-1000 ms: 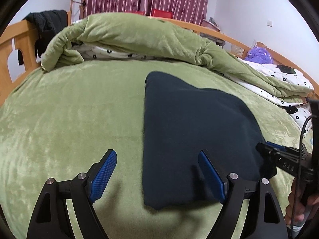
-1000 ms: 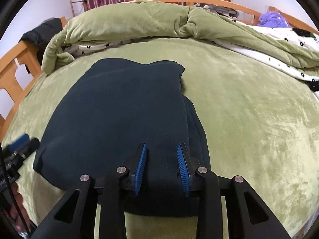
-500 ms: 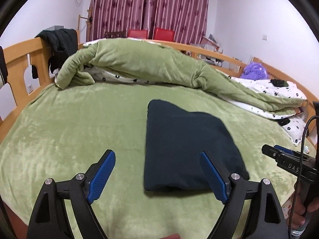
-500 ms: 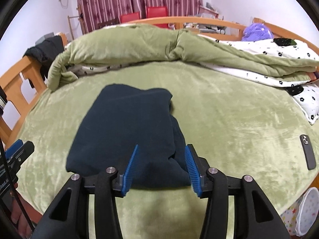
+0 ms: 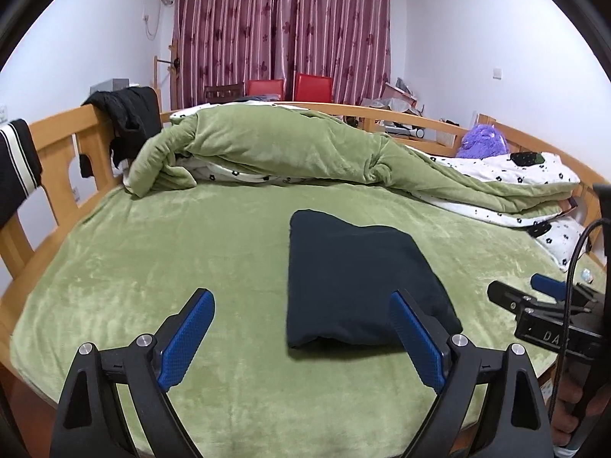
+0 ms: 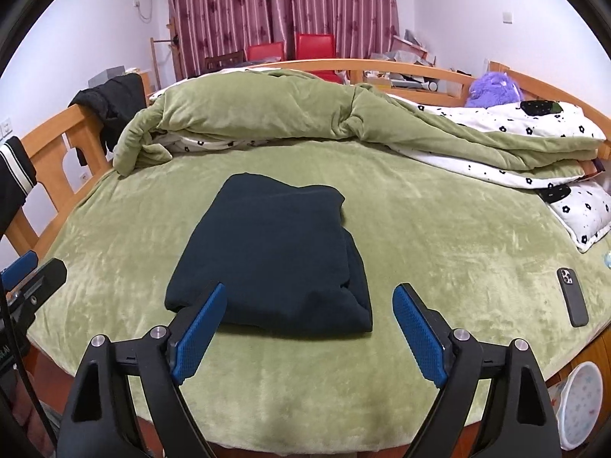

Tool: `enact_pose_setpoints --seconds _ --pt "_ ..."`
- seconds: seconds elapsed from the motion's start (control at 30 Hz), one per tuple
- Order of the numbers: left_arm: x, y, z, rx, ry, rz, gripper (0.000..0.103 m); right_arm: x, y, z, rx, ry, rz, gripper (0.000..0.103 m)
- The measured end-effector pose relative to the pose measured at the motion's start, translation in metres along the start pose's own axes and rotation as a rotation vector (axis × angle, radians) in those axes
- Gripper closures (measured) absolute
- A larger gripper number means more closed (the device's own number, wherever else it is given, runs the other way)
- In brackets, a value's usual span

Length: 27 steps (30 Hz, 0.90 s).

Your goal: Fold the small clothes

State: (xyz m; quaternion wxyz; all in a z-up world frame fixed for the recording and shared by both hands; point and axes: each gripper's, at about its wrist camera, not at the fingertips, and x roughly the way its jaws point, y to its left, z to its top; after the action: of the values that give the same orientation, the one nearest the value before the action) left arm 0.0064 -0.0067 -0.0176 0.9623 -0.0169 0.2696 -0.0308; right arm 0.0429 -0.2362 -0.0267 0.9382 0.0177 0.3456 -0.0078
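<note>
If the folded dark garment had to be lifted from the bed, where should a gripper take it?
Probably the near right corner of the garment, approached from the bed's near edge: there the layers stack thick and lie nearest the gripper. The far left part lies thin and flat.

Wooden bed frame (image 5: 57, 141), maroon curtains (image 5: 282, 23), white walls (image 5: 477, 38).

Hand (image 5: 569, 416) cut off at edge; striped sleeve (image 6: 15, 175) cropped; basin (image 6: 582, 406) partly hidden
</note>
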Motion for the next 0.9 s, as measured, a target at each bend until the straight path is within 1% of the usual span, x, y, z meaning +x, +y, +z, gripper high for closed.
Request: enact_pose_setpoints --seconds 0.33,0.9 --pt "-0.012 0.003 -0.003 -0.006 -0.004 0.004 0.01 -0.01 -0.003 -0.006 0.019 0.004 -0.009 0.015" --pt "-0.011 -0.003 -0.004 0.011 -0.003 0.009 0.01 -0.018 -0.01 -0.008 0.021 -0.003 -0.018 0.015"
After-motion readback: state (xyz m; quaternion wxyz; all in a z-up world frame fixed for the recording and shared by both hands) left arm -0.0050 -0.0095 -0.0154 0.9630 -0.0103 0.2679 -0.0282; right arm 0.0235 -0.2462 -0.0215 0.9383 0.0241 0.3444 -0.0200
